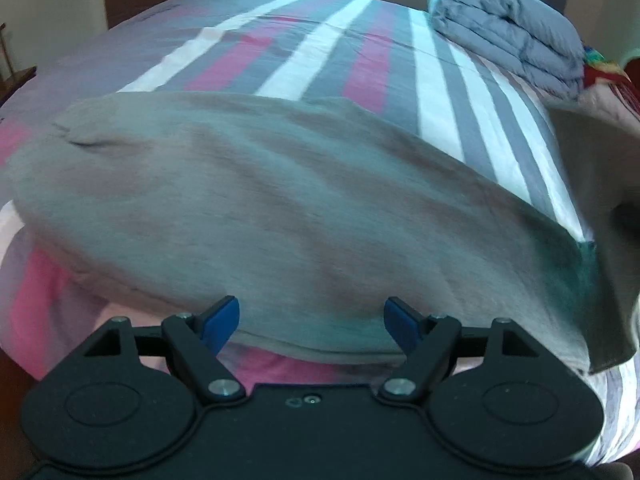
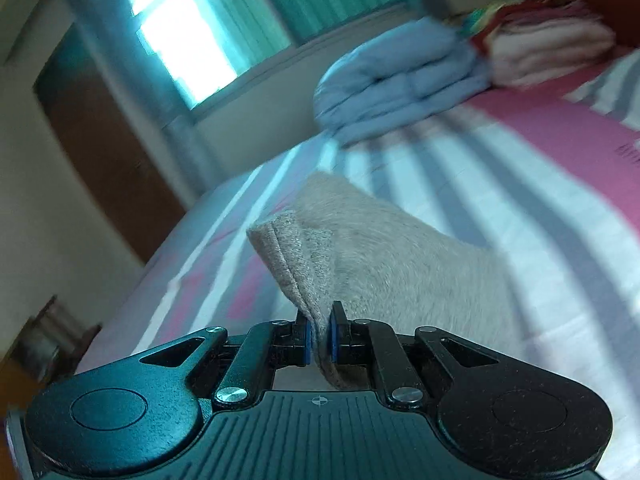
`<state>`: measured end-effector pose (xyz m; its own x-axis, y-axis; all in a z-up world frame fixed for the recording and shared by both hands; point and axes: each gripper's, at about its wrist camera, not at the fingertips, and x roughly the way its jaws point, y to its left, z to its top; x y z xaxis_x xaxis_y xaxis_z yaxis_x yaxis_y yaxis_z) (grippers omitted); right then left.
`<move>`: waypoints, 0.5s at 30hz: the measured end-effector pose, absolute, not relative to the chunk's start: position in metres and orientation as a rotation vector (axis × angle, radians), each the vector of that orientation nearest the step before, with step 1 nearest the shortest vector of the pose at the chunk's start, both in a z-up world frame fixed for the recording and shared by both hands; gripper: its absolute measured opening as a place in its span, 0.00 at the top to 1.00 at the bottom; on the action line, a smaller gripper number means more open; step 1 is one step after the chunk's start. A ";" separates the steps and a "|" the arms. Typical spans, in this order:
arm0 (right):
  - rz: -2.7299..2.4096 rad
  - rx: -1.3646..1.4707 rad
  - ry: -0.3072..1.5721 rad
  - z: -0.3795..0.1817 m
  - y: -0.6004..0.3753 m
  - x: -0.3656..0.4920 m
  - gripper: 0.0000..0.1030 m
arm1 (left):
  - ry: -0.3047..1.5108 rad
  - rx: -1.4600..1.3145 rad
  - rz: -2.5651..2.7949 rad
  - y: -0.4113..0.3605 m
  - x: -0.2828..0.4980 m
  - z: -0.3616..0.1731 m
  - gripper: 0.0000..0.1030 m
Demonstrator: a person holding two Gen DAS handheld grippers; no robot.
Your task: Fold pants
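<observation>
Beige-grey pants [image 1: 280, 208] lie spread across a striped bed. My left gripper [image 1: 311, 322] is open, its blue pads just over the near edge of the pants, holding nothing. My right gripper [image 2: 319, 338] is shut on a hemmed edge of the pants [image 2: 360, 248] and holds it lifted off the bed; this raised part shows at the right of the left wrist view [image 1: 600, 208].
The bed sheet [image 1: 360, 60] has pink, grey and white stripes. A folded blue-grey quilt [image 1: 508, 36] [image 2: 400, 80] and a pink folded pile [image 2: 548, 52] sit at the far end. A wooden door [image 2: 104, 140] and a window [image 2: 188, 40] stand beyond the bed.
</observation>
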<state>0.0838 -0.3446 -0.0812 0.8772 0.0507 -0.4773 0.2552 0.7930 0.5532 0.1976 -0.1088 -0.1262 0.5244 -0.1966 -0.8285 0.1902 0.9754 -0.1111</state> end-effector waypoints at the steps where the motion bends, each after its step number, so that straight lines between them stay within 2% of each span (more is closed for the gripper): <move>1: -0.094 0.639 0.513 -0.086 -0.330 0.090 0.91 | 0.991 -0.011 -0.224 -0.105 0.199 -0.126 0.30; 9: -0.043 0.573 0.720 -0.145 -0.245 0.133 0.91 | 0.991 -0.068 -0.203 -0.088 0.212 -0.123 0.30; 12: 0.003 0.602 0.741 -0.145 -0.242 0.138 0.59 | 0.995 -0.089 -0.205 -0.086 0.212 -0.121 0.30; 13: 0.046 0.623 0.722 -0.139 -0.241 0.134 0.41 | 1.000 -0.097 -0.207 -0.085 0.212 -0.121 0.29; 14: 0.084 0.633 0.697 -0.133 -0.242 0.130 0.35 | 1.008 -0.111 -0.212 -0.086 0.213 -0.121 0.29; 15: 0.099 0.628 0.668 -0.126 -0.245 0.125 0.35 | 1.019 -0.130 -0.222 -0.086 0.213 -0.121 0.28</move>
